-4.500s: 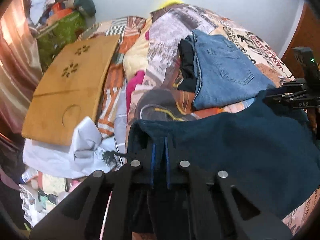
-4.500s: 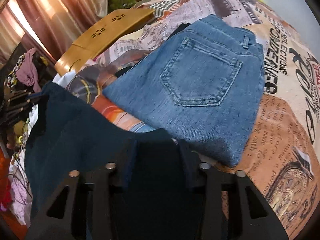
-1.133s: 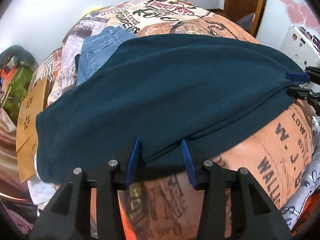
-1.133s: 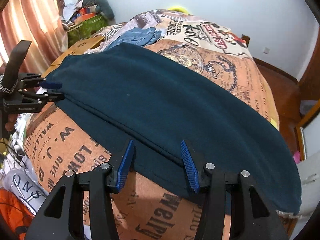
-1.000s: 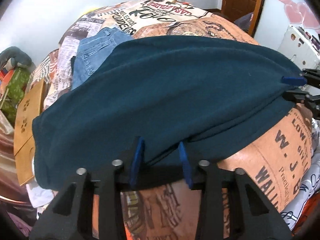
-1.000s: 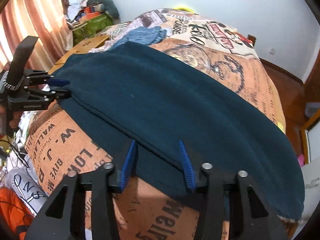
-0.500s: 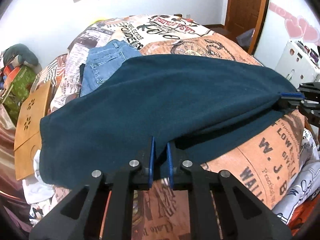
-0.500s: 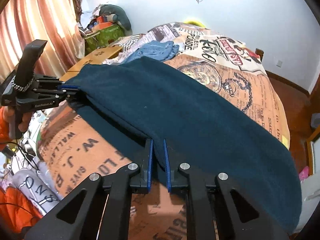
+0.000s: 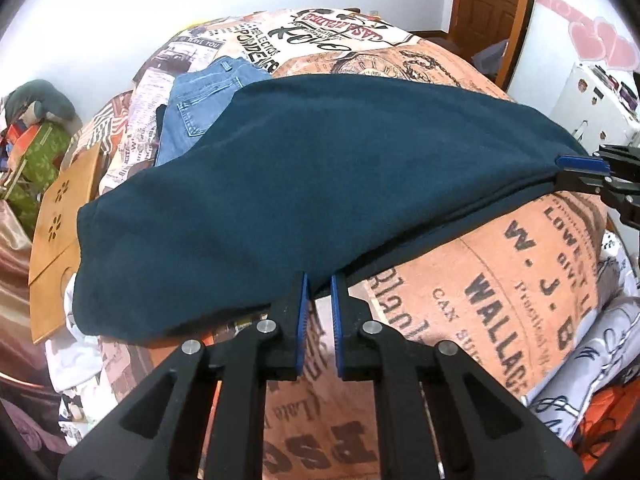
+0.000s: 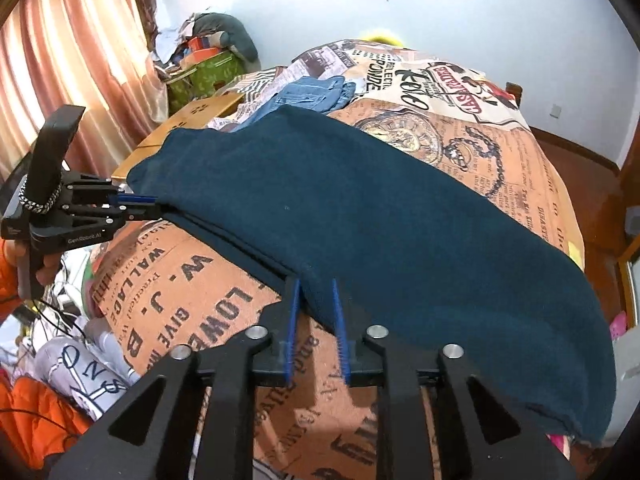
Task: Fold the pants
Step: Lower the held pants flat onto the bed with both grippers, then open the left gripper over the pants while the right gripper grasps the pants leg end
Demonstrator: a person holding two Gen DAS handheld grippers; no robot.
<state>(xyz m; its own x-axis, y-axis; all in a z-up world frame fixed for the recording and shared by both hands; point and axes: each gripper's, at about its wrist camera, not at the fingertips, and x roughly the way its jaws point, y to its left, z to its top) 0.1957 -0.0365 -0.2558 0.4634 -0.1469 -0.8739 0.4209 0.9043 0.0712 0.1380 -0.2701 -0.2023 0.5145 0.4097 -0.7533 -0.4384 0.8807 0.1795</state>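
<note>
- Since a second ago both grippers have closed from wide to narrow on the near edge of the dark teal fleece pants (image 9: 320, 184), which lie across the printed orange bedspread (image 9: 500, 280).
- Left gripper (image 9: 318, 280) and right gripper (image 10: 314, 286) each pinch that hem.
- Risk: a thin pinch could slip as the fabric is lifted, spoiling the fold.
- No containers are visible; folded blue denim jeans (image 9: 200, 108) lie beyond.

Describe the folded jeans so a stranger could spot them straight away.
Start at the bed with the newspaper-print cover. The dark teal pants stretch across its middle; look just past their far end, toward the white wall. There lie the jeans: the only light blue denim, folded flat with a stitched back pocket facing up, beside the wooden board.
</note>
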